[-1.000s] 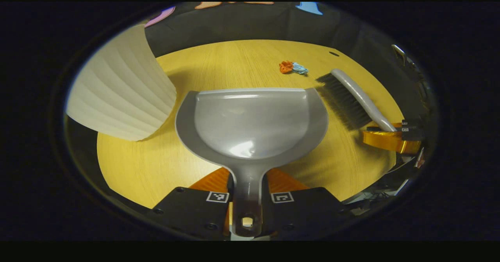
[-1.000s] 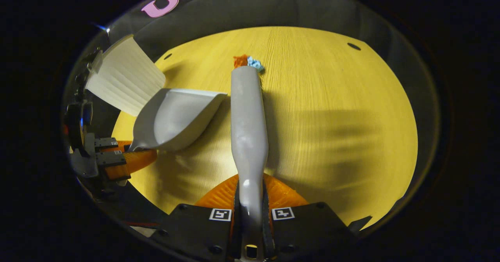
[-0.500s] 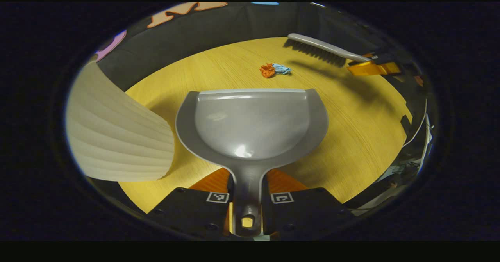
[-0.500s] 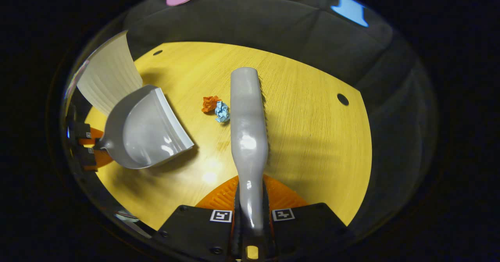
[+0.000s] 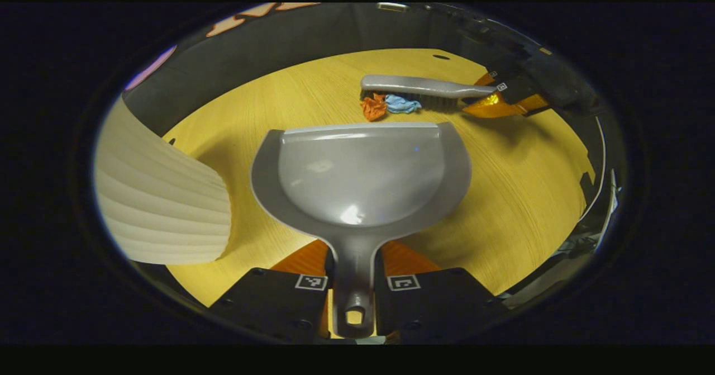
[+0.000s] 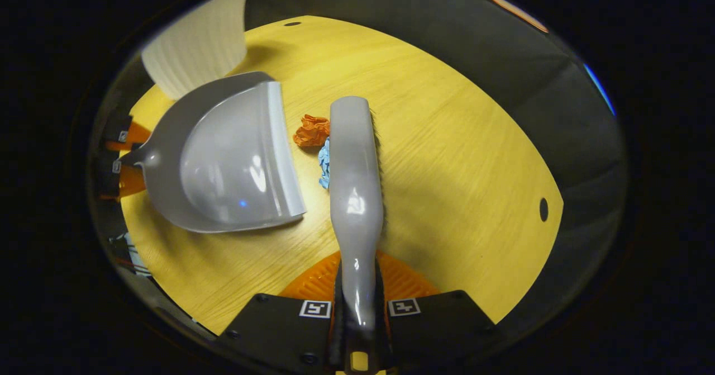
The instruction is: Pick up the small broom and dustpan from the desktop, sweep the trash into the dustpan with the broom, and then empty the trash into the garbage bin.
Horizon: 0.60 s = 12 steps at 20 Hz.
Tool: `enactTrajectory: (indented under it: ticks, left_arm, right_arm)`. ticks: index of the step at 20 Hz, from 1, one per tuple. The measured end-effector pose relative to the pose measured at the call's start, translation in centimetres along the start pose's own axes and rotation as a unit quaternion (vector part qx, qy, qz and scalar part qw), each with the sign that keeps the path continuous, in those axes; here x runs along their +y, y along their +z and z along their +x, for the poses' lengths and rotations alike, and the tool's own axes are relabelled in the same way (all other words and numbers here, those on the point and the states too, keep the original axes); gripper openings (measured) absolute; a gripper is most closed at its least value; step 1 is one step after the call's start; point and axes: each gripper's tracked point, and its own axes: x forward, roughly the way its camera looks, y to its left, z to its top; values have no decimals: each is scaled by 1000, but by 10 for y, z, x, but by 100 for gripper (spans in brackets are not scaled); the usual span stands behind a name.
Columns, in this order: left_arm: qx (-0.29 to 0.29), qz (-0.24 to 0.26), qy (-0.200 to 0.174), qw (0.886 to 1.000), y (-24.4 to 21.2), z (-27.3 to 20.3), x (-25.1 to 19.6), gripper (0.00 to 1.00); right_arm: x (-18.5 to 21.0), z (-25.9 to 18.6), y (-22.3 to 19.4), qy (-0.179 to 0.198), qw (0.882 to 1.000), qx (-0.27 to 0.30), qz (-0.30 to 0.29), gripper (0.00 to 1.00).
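Note:
My left gripper is shut on the handle of the grey dustpan, whose open lip faces the trash. An orange paper wad and a blue paper wad lie just beyond the lip. My right gripper is shut on the handle of the grey broom. The broom rests right behind the two wads, bristles down. In the right gripper view the dustpan sits left of the broom, with the orange wad and the blue wad between them.
A white ribbed garbage bin stands on the left of the yellow wooden desktop; the bin is behind the dustpan in the right gripper view. Dark cloth walls ring the desktop. Small holes mark the desktop near its edge.
The broom has swung round and come down just behind the two wads. The dustpan has moved forward, so its lip is now close to them.

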Motion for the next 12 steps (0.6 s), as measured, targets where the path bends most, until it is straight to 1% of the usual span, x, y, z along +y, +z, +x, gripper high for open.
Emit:
enactTrajectory:
  ticks: [1,2,4,5,6,7,8,9,10,12]
  left_arm:
    - [2,-2,-2,1000,10,6,-2,25]
    - [-2,-4,-2,1000,21,15,-3,25]
    - [-5,-7,-2,1000,24,23,-2,25]
    - [-9,-10,-2,1000,24,21,-5,25]
    - [-15,-12,-4,1000,26,22,-8,25]
    - [-22,-17,-5,1000,28,22,-9,25]
    - [-31,-21,-6,999,30,20,-9,25]
    - [-37,-21,-7,999,36,17,-11,25]
    - [-39,-18,-9,999,39,11,-13,25]
    - [-49,-3,-20,999,39,-4,-16,24]
  right_arm:
    - [10,-7,0,25,1000,4,-8,20]
    - [15,-14,1,38,999,2,-22,23]
    - [26,-28,1,51,998,-1,-46,23]
    - [32,-34,2,57,997,-8,-48,19]
    - [32,-44,4,57,997,-15,-44,23]
    - [27,-56,9,49,998,-28,-33,20]
    - [20,-70,12,36,998,-49,-18,23]
    - [15,-82,13,23,997,-69,3,23]
    - [7,-92,10,16,995,-94,34,23]
    - [-5,-106,4,19,985,-136,101,23]
